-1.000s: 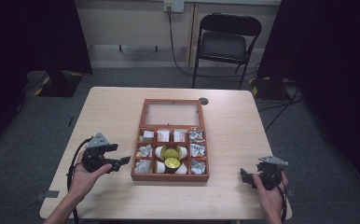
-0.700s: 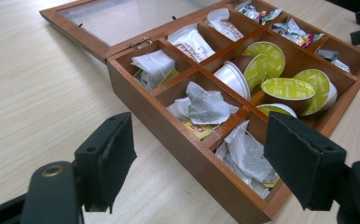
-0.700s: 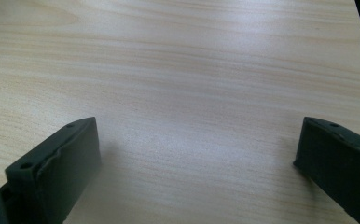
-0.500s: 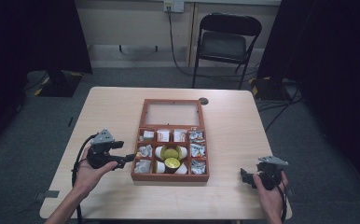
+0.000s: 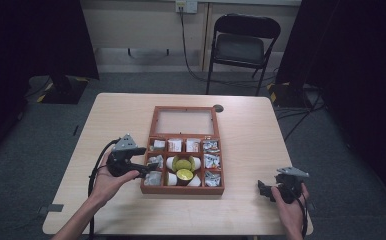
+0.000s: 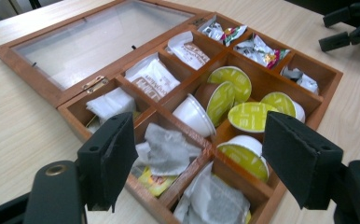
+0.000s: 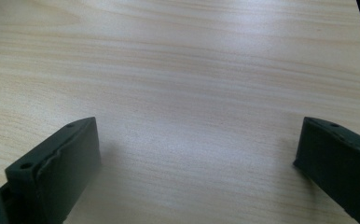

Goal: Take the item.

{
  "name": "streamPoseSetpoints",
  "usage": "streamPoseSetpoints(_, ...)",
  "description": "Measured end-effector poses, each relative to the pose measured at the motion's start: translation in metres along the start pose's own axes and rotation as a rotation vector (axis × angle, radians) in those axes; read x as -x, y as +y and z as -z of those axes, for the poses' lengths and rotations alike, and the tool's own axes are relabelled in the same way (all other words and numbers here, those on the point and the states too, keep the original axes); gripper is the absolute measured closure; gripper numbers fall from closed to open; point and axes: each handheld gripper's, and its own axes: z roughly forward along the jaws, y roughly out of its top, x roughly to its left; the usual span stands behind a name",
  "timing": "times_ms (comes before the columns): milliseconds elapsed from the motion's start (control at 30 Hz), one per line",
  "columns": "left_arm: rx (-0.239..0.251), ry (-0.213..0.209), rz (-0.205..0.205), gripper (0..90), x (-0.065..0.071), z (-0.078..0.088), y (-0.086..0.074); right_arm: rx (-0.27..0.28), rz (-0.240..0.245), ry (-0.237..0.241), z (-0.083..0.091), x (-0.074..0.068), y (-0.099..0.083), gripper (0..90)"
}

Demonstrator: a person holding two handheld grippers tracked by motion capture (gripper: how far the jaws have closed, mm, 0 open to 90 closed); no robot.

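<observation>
A wooden compartment box lies mid-table with its glass lid folded flat behind it. The middle cells hold green-topped capsules; paper sachets and foil packets fill the cells around them. My left gripper is open at the box's left side. In the left gripper view its jaws straddle the near cells, my left gripper hanging above grey tea bags and capsules. My right gripper rests open near the table's front right, and in its own view my right gripper is over bare wood.
A black folding chair stands beyond the table's far edge. A small dark round disc sits by the lid's far right corner. A cable trails from the left gripper toward the front edge. Bare tabletop lies right of the box.
My left gripper has moved right, from off the box's left side up to its left edge and over the near cells. The right gripper has stayed put.
</observation>
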Motion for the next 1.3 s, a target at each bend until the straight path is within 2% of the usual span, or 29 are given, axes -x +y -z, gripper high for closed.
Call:
streamPoseSetpoints(167, -0.031, -0.034, -0.014, 26.5, 0.004, -0.011, 0.005, 0.0, 0.0, 0.0, 0.0, 0.0, 0.0, 0.0)
streamPoseSetpoints(233, -0.03, -0.054, -0.001, 26.5, 0.004, -0.016, 0.006, 0.0, 0.0, 0.0, 0.0, 0.0, 0.0, 0.0)
streamPoseSetpoints(400, -0.043, -0.046, -0.007, 26.5, 0.004, -0.025, 0.007, 0.0, 0.0, 0.0, 0.0, 0.0, 0.0, 0.0)
streamPoseSetpoints(533, -0.033, -0.06, 0.015, 26.6, 0.004, -0.029, 0.009, 0.0, 0.0, 0.0, 0.0, 0.0, 0.0, 0.0)
streamPoseSetpoints(567, -0.029, -0.076, 0.023, 26.8, 0.005, -0.03, 0.01, 0.0, 0.0, 0.0, 0.0, 0.0, 0.0, 0.0)
streamPoseSetpoints(600, -0.033, -0.082, 0.021, 27.1, 0.007, -0.031, 0.011, 0.0, 0.0, 0.0, 0.0, 0.0, 0.0, 0.0)
streamPoseSetpoints(633, -0.042, -0.07, 0.007, 27.5, 0.009, -0.033, 0.012, 0.0, 0.0, 0.0, 0.0, 0.0, 0.0, 0.0)
streamPoseSetpoints(800, -0.045, -0.094, 0.009, 28.5, 0.017, -0.045, 0.018, 0.0, 0.0, 0.0, 0.0, 0.0, 0.0, 0.0)
streamPoseSetpoints(867, -0.044, -0.079, 0.008, 29.1, 0.02, -0.052, 0.022, 0.0, 0.0, 0.0, 0.0, 0.0, 0.0, 0.0)
streamPoseSetpoints(967, -0.05, -0.101, 0.011, 29.6, 0.024, -0.062, 0.026, 0.0, 0.0, 0.0, 0.0, 0.0, 0.0, 0.0)
streamPoseSetpoints(1033, -0.057, -0.116, 0.0, 29.6, 0.028, -0.067, 0.026, 0.0, 0.0, 0.0, 0.0, 0.0, 0.0, 0.0)
streamPoseSetpoints(1133, -0.058, -0.138, -0.016, 29.9, 0.036, -0.069, 0.026, 0.0, 0.0, 0.0, 0.0, 0.0, 0.0, 0.0)
streamPoseSetpoints(1200, -0.065, -0.125, -0.045, 30.3, 0.039, -0.067, 0.027, 0.0, 0.0, 0.0, 0.0, 0.0, 0.0, 0.0)
streamPoseSetpoints(1300, -0.055, -0.136, -0.036, 32.8, 0.037, -0.067, 0.026, 0.0, 0.001, 0.001, 0.0, 0.0, 0.0, 0.0)
